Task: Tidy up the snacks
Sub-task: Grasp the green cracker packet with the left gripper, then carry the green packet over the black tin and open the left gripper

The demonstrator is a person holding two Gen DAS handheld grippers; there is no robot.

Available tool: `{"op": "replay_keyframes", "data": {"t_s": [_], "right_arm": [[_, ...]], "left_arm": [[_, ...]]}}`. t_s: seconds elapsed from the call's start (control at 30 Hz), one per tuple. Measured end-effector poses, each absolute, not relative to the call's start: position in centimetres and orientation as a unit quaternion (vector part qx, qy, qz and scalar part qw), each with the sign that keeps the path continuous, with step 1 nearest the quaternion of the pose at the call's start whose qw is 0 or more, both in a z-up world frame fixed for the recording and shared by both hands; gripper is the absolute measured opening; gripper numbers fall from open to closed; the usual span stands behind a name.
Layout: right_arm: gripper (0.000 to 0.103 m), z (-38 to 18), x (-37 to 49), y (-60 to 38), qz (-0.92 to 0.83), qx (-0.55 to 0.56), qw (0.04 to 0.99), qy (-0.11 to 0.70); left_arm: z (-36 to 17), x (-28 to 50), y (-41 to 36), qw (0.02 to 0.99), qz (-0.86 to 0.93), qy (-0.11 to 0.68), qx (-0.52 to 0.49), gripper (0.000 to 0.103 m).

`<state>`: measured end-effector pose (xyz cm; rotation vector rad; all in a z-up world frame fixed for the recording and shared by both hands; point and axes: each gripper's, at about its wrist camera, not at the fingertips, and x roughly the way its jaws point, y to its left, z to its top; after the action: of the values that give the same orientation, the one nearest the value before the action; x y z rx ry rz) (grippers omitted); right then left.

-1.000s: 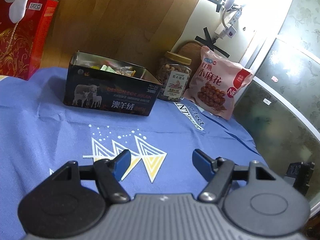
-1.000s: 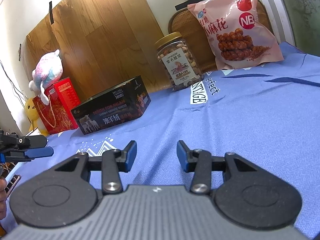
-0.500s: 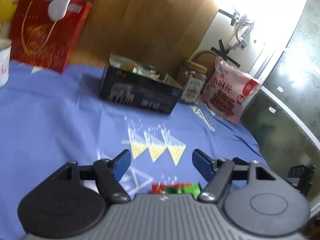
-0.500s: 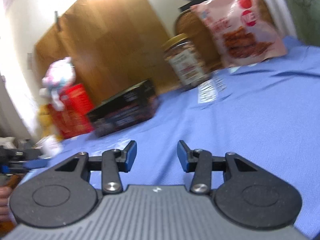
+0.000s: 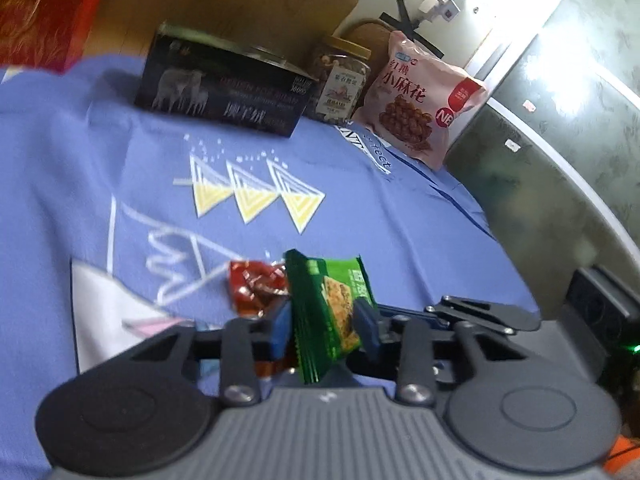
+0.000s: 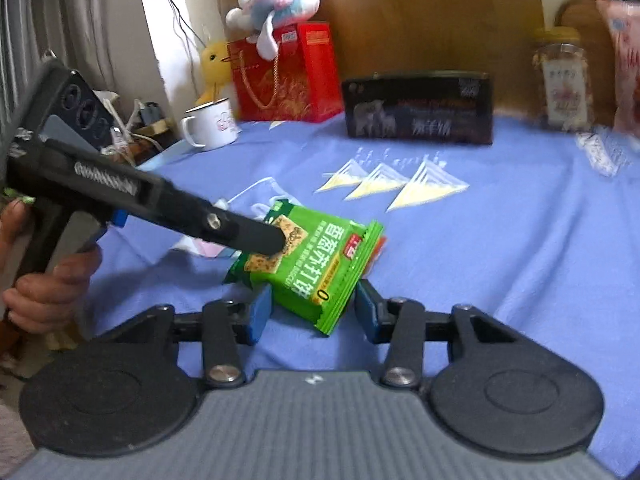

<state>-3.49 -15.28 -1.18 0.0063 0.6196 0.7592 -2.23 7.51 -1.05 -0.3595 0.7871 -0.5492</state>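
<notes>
Jaws of left gripper had just closed on green packet; right gripper gaped half-wide, empty, packet just ahead. Red packet beside left jaws, unsorted; black tin far ahead.

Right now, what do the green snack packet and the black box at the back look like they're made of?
Green snack packet: thin glossy plastic film, judging by its crimped, serrated edges. Black box: probably printed metal tin, with a faint sheen and thin rim; could be coated card.
</notes>
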Motion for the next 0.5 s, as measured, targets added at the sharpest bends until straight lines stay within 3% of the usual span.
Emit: {"op": "replay_keyframes", "data": {"t_s": [0.17, 0.5], "right_arm": [[0.035, 0.5, -2.8, -15.2, 0.351, 0.000, 0.896, 0.271], [0.034, 4.8, 6.6, -13.9, 0.332, 0.062, 0.910, 0.240]], "left_arm": [[0.9, -0.2, 7.9, 0.878, -0.267, 0.352, -0.185, 0.028], [6.8, 8.8, 9.8, 0.905, -0.255, 0.269, -0.211, 0.028]]}}
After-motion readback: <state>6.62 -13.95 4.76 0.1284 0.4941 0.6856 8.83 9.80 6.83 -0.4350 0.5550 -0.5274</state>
